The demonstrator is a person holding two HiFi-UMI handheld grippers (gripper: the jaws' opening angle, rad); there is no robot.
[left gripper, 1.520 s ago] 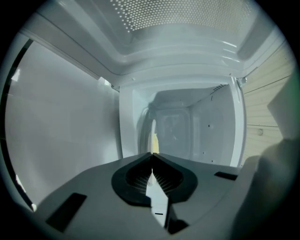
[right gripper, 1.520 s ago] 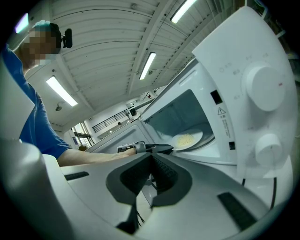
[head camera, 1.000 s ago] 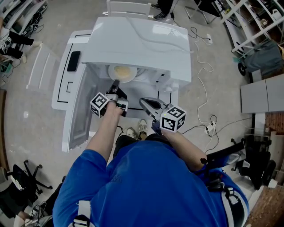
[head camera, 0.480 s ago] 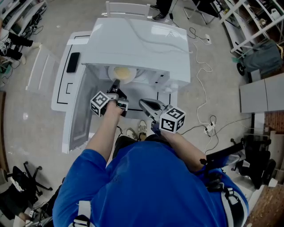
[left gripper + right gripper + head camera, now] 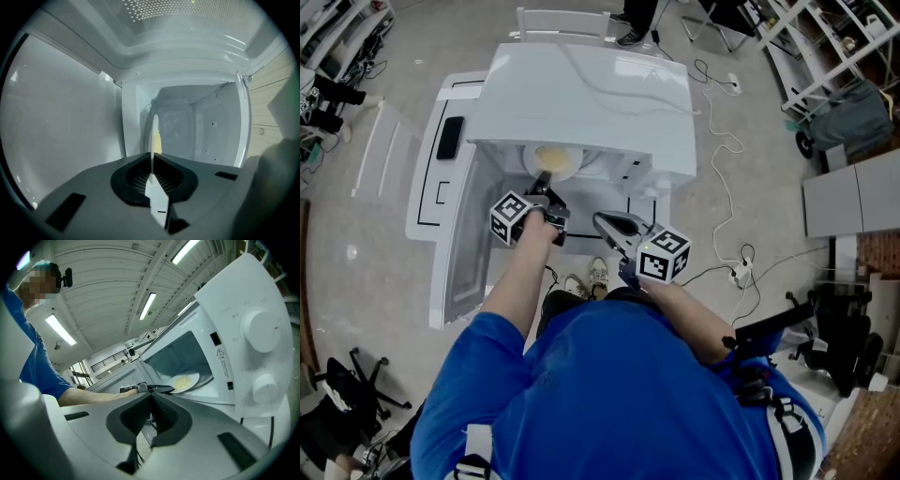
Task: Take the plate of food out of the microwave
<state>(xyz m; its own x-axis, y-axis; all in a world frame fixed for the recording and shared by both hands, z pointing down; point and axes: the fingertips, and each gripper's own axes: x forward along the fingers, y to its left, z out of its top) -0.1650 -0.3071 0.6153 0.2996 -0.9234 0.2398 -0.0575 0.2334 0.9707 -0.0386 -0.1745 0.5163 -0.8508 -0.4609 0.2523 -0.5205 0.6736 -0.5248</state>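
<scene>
The plate of food (image 5: pixel 553 161) sits inside the open microwave (image 5: pixel 581 94) in the upper middle of the head view, with the door (image 5: pixel 461 267) swung out toward the lower left. Just left of centre, the left tongs (image 5: pixel 544 181) reach into the opening, and their jaws are closing on the plate's near rim, which shows edge-on between them in the left gripper view. To the right, the right tongs (image 5: pixel 602 221) hang outside the microwave, near its front, jaws together and holding nothing.
</scene>
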